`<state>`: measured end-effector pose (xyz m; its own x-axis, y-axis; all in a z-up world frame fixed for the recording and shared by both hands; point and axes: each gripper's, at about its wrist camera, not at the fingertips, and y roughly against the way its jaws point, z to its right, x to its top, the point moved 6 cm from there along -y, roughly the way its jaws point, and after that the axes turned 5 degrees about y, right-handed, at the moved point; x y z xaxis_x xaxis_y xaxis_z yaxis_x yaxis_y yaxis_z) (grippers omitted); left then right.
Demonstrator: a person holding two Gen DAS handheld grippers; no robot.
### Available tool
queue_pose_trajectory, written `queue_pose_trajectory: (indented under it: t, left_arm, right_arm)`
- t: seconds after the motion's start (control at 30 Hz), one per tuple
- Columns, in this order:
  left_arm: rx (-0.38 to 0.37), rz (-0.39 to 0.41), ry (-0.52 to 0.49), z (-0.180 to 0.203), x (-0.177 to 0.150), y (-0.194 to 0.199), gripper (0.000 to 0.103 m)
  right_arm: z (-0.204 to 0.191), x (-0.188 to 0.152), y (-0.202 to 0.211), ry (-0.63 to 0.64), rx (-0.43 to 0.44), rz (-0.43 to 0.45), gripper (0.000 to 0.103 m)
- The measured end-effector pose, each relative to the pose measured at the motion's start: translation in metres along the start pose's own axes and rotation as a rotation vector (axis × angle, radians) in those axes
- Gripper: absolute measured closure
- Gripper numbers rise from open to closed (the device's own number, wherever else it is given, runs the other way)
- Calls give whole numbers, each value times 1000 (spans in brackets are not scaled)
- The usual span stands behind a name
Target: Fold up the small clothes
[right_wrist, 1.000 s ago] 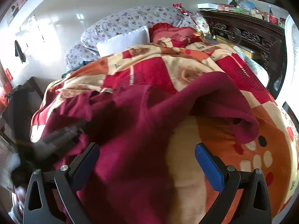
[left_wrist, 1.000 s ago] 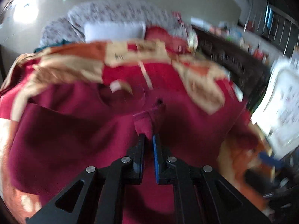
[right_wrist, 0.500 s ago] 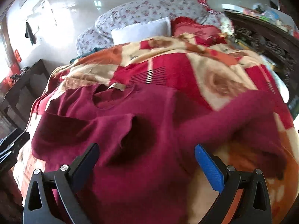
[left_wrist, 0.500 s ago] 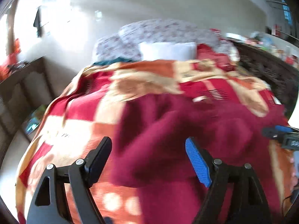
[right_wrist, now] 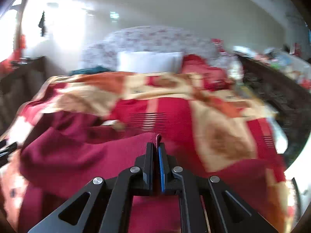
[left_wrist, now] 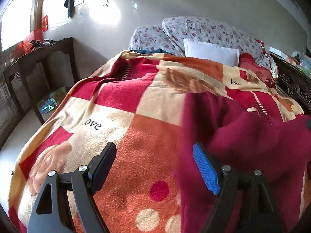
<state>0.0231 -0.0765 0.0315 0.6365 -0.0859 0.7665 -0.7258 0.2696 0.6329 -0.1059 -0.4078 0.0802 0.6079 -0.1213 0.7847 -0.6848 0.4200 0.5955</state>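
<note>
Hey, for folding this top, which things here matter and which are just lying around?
Job:
maroon top
right gripper, shut on its cuff
left gripper, open
patterned blanket beneath

Lying about:
white pillow
floral bedding
dark side table

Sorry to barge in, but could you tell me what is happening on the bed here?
A person with a handheld claw in each hand is folding a maroon sweater spread on a patchwork blanket on a bed. The right claw is shut on a ribbed edge of the sweater, a bit of fabric poking out past its tips. The left claw is open and holds nothing, hanging over the blanket at the sweater's left edge. The right view is motion-blurred. The fold is not finished.
</note>
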Motion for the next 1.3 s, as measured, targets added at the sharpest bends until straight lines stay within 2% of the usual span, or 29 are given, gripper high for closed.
queue_pose_trajectory:
  t: [0.07,0.13,0.17,0.2,0.23,0.27,0.3,0.37,0.4,0.47,0.5,0.53,0.57,0.6,0.67,0.7,0.8,0.9,0.97,1.03,1.1,1.2,1.3]
  left_arm:
    - [-4,-24,-6,1,-5,-7,23]
    - [-18,-62,-16,3,-15,-18,23]
    - [-22,-71,-18,4,-18,-22,23]
    - [-26,-82,-21,5,-22,-26,23]
    - [-30,-88,-22,5,-24,-29,23]
    - [-39,-95,-21,5,-27,-31,23]
    - [-47,-101,-20,5,-28,-32,23]
    - [-65,-114,-21,6,-28,-34,23]
    - [-71,-115,-20,6,-28,-34,23]
    - [-72,-124,-26,7,-30,-37,23]
    - [-63,-135,-43,7,-32,-41,23]
    - [-50,-143,-57,7,-34,-45,23]
    - [-45,-146,-62,6,-35,-48,21]
    - [-46,-149,-58,5,-35,-51,19]
    - [-53,-151,-39,2,-34,-52,18]
    - [-53,-149,-32,1,-33,-52,17]
    - [-48,-143,-24,-2,-32,-52,17]
    - [-24,-129,-7,-8,-29,-50,17]
    - [-29,-141,8,-11,-30,-52,17]
    - [-34,-145,13,-12,-29,-53,17]
    - [-30,-144,9,-11,-30,-53,17]
    - [-28,-146,8,-12,-31,-54,17]
    - [-33,-149,12,-13,-31,-55,17]
  right_arm:
    - [18,-15,-19,1,-63,-85,96]
    - [22,-32,-42,-2,-54,-197,94]
    - [23,-40,-51,-6,-39,-261,88]
    - [24,-40,-52,-16,-30,-277,86]
    - [24,-33,-45,-35,-26,-249,84]
    - [23,-23,-34,-58,-18,-200,70]
    - [19,-14,-24,-77,-3,-157,44]
    - [-5,11,-5,-95,77,-45,16]
    - [-26,22,1,-73,150,-6,15]
    - [-89,39,2,41,327,-6,18]
    - [-114,43,-1,98,361,-14,19]
    - [-140,46,-6,165,368,-17,20]
    - [-165,46,-13,236,357,-19,27]
    - [-182,44,-20,284,352,-26,41]
    - [-222,36,-40,346,415,-89,54]
    - [-238,32,-49,354,444,-119,57]
    - [-268,29,-71,379,435,-144,67]
    - [-275,31,-87,326,480,-192,65]
    - [-268,32,-82,286,530,-204,65]
    - [-251,39,-73,236,567,-191,65]
    - [-238,46,-66,219,546,-159,65]
    - [-232,45,-61,266,556,-157,65]
    - [-246,32,-61,366,562,-167,65]
